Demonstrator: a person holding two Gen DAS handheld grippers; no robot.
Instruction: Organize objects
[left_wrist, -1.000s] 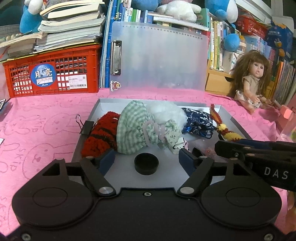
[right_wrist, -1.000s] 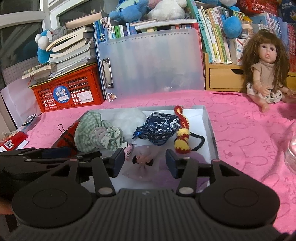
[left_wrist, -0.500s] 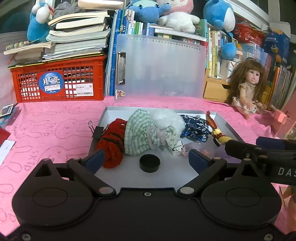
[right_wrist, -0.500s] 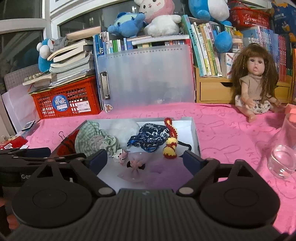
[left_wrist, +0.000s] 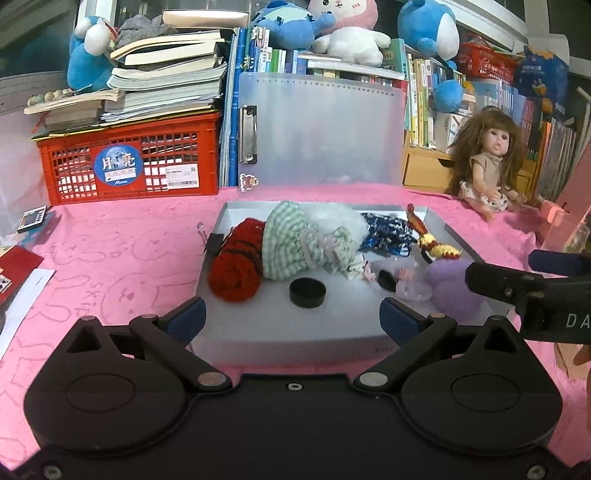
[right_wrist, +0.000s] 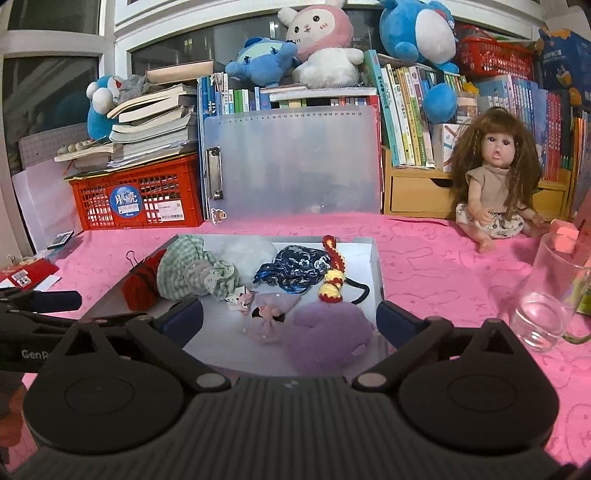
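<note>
A grey tray on the pink cloth holds a red knit piece, a green checked pouch, a black round lid, a blue patterned cloth, a red-yellow crochet toy and a purple soft piece. My left gripper is open and empty at the tray's near edge. My right gripper is open and empty over the tray's near right part, above the purple piece.
A red crate with books and a translucent clipboard stand behind the tray. A doll sits at the back right. A glass mug stands right of the tray. Papers lie at the left.
Both grippers have opened wide and pulled back and up from the tray. The purple soft piece now lies in the tray's near right corner.
</note>
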